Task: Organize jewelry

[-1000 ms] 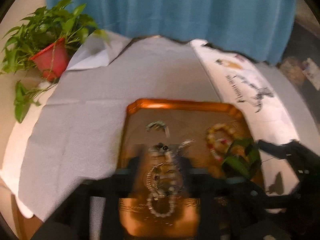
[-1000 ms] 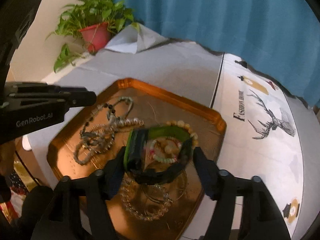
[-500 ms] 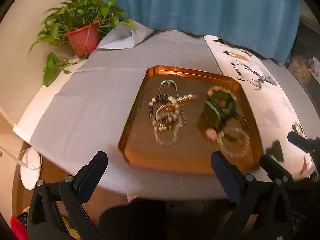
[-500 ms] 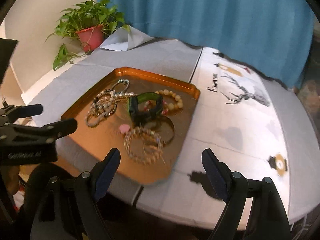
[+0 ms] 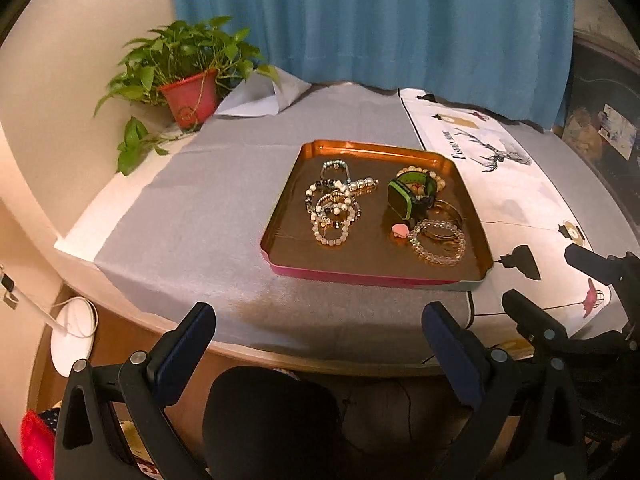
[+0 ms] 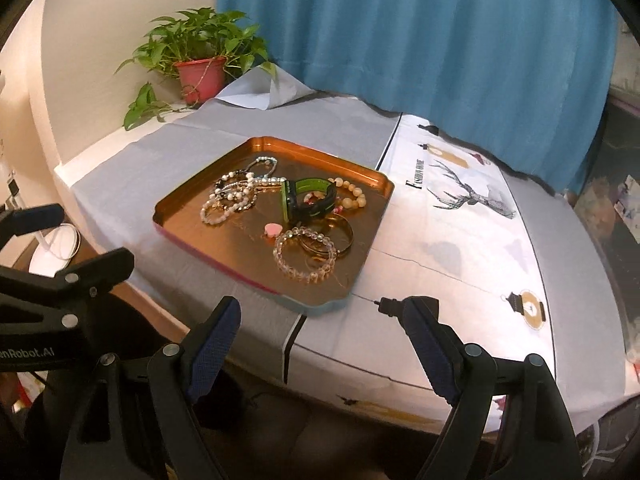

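Your left gripper (image 5: 318, 334) and your right gripper (image 6: 322, 330) both have the jaws wide apart, holding nothing and touching nothing, near the table's front edge. The jewelry (image 5: 334, 208) lies inside the copper tray (image 5: 372, 276) on the grey cloth (image 5: 208, 216), well apart from both tools.

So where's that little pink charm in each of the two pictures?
Left wrist view: the pink charm lies right of centre, on the tray, below the green watch.
Right wrist view: it lies left of centre, just left of the clear bead bracelet.
Shared landmark: the green watch.
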The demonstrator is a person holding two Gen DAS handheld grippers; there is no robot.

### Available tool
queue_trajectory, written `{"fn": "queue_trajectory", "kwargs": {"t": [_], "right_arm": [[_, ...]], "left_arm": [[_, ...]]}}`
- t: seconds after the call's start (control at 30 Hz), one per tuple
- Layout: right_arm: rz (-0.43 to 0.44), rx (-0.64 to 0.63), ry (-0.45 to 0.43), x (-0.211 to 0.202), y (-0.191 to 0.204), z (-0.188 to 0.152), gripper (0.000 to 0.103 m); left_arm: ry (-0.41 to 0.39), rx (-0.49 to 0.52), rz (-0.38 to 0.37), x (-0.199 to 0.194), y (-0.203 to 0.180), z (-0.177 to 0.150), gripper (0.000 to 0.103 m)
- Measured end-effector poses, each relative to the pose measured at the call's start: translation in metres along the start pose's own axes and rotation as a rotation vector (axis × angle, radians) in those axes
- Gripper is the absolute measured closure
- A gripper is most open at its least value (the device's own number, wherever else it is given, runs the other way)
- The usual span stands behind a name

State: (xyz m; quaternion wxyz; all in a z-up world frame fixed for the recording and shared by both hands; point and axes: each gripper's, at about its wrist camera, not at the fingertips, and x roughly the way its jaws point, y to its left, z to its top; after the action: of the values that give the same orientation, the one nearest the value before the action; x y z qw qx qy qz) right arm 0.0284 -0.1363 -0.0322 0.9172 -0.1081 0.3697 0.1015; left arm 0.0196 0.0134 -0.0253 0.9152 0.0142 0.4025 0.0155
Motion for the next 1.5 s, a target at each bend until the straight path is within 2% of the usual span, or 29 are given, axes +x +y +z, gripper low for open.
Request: {"fn": "queue_trajectory", "kwargs": {"t": [0.4, 1.5], "right_arm": [[-0.001, -0.021, -0.026, -0.022, 0.004, -0.004, 0.019], [-0.023, -0.026, -0.019, -0.026, -0.002, -0.005, 0.019]], "left_arm": [[-0.035, 0.011, 0.011, -0.017, -0.004, -0.005, 0.001], [-0.050, 0.025, 0.040, -0.025, -0.003, -0.005, 0.000]]}}
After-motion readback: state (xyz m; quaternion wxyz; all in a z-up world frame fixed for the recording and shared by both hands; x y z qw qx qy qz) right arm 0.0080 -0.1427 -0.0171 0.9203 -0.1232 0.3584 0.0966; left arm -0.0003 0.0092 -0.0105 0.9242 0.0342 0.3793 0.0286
